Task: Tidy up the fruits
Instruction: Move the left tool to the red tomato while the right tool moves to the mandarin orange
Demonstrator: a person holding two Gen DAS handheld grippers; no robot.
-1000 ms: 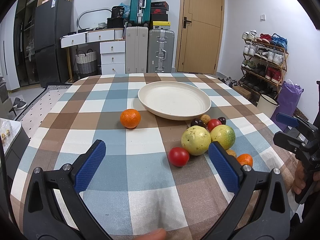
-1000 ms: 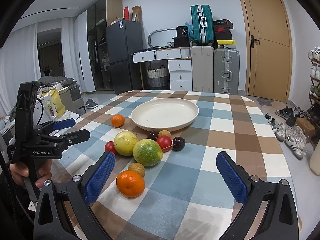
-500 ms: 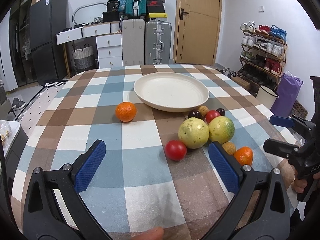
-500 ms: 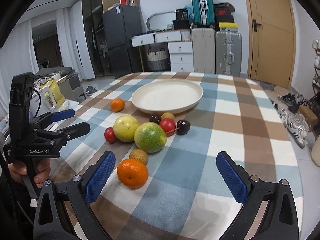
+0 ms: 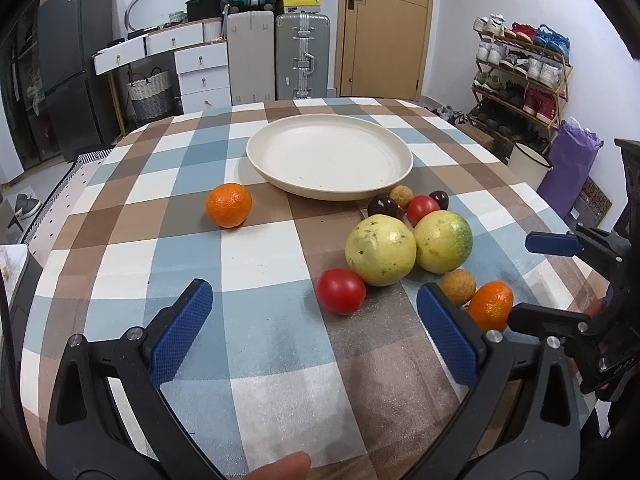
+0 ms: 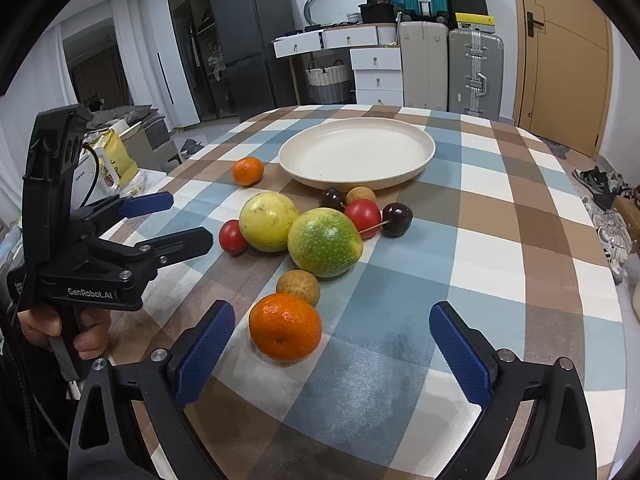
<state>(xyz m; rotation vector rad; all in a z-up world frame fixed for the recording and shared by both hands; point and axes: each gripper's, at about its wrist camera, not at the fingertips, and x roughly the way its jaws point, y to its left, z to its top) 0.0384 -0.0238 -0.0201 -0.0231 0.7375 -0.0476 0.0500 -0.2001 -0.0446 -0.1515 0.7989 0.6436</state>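
An empty cream plate (image 5: 329, 157) (image 6: 356, 154) sits mid-table on the checked cloth. In front of it lies a cluster: a yellow fruit (image 5: 380, 251) (image 6: 269, 221), a green-yellow fruit (image 5: 443, 241) (image 6: 324, 242), two red tomatoes (image 5: 341, 291) (image 6: 362, 216), dark cherries (image 6: 396, 220), small brown fruits (image 6: 298, 287) and an orange (image 6: 285, 333) (image 5: 490, 310). Another orange (image 5: 229, 205) (image 6: 248, 171) lies apart to the left. My left gripper (image 5: 316, 328) is open, just short of the near tomato. My right gripper (image 6: 331, 354) is open with the near orange just ahead of its left finger.
Suitcases (image 5: 302, 56), white drawers (image 5: 202, 68) and a door (image 5: 384, 28) stand behind the table. A shoe rack (image 5: 520, 76) is at the right, a dark fridge (image 6: 250, 48) at the left. The round table's edge (image 6: 612, 280) curves on the right.
Both grippers have moved forward and down toward the fruit cluster; the fruits look larger and closer. Both stay open and no fruit has moved.
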